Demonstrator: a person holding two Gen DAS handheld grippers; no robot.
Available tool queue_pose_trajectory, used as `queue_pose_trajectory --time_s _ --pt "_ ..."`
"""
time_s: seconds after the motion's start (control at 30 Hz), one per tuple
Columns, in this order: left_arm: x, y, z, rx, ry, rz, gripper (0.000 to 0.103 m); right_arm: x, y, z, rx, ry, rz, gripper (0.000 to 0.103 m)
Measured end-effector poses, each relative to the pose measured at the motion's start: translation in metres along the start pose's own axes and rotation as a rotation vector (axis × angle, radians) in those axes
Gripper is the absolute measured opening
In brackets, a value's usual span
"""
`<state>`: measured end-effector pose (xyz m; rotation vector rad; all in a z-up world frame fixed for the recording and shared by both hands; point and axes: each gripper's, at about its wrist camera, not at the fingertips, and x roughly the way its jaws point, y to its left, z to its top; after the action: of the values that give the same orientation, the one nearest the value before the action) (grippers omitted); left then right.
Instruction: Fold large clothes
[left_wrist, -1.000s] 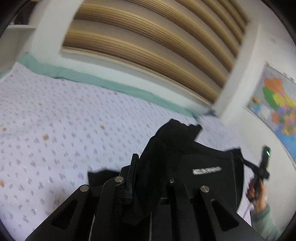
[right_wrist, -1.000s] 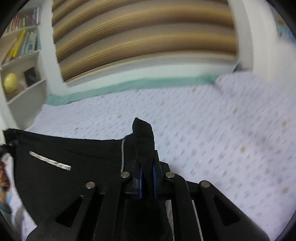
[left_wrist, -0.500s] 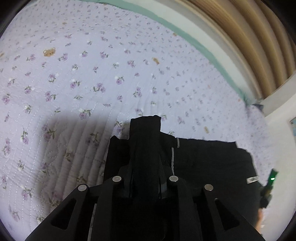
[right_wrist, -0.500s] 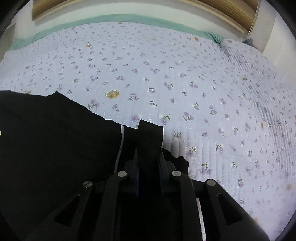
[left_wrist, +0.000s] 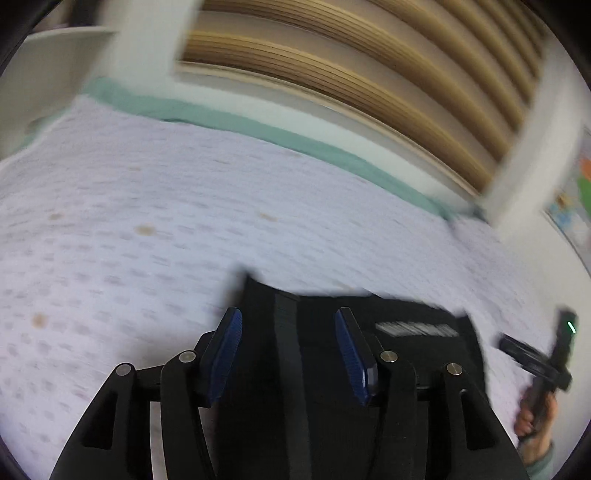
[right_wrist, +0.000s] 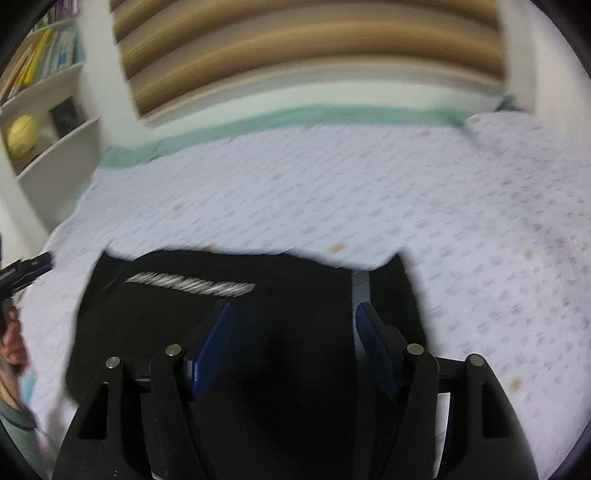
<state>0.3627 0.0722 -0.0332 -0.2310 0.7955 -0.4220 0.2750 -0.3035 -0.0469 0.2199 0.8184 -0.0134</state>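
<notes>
On the floral bedspread (left_wrist: 184, 229), a black garment (right_wrist: 221, 314) lies flat. The left gripper (left_wrist: 288, 325) and right gripper (right_wrist: 291, 321) hover above it, blue-padded jaws opening, cloth below at six o'clock, unpinched.

We note the black garment (right_wrist: 229, 317) lying flat on the bed, a pale printed strip at its 10 o'clock area and a grey seam stripe toward 2 o'clock. Far edge roughly straight; corners blurred.
</notes>
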Motion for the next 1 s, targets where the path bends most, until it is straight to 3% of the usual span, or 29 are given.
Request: queue_pose_trajectory --time_s 0.1,0.2,0.3,0.4,0.5,0.63,0.73,0.8,0.9,0.97,1.0 --pt "0.032 -0.059 -0.025 0.093 0.107 -0.088 0.054 0.022 0.039 -0.01 -0.026 0.125 0.006 0.072" --pt "0.073 -0.101 -0.055 0.201 0.187 -0.12 0.054 0.049 0.059 -0.03 -0.058 0.191 -0.068 0.072" --pt "0.128 -0.098 -0.075 0.165 0.291 -0.034 0.054 0.076 0.064 -0.046 -0.074 0.217 -0.116 0.072" --pt "0.146 -0.091 -0.079 0.152 0.292 0.01 0.054 0.096 0.063 -0.055 -0.086 0.209 -0.136 0.072" --pt "0.14 -0.101 -0.082 0.201 0.278 0.056 0.054 0.1 0.06 -0.06 -0.092 0.198 -0.14 0.072" --pt "0.113 -0.106 -0.072 0.199 0.257 0.016 0.054 0.087 0.05 -0.054 -0.083 0.18 -0.068 0.069" --pt "0.091 -0.112 -0.039 0.162 0.183 -0.045 0.054 0.066 0.034 -0.028 0.0 0.131 0.006 0.066" --pt "0.09 -0.117 -0.019 0.141 0.167 -0.027 0.054 0.067 0.03 -0.008 0.023 0.102 -0.009 0.066" --pt "0.134 -0.108 -0.001 0.086 0.288 0.003 0.054 0.101 0.017 0.014 0.049 0.178 -0.052 0.059" --pt "0.181 -0.09 -0.004 0.016 0.422 0.028 0.054 0.136 0.006 0.013 0.093 0.279 -0.034 0.059" --pt "0.193 -0.083 -0.008 -0.008 0.445 0.022 0.054 0.147 0.002 0.012 0.105 0.305 -0.021 0.059"
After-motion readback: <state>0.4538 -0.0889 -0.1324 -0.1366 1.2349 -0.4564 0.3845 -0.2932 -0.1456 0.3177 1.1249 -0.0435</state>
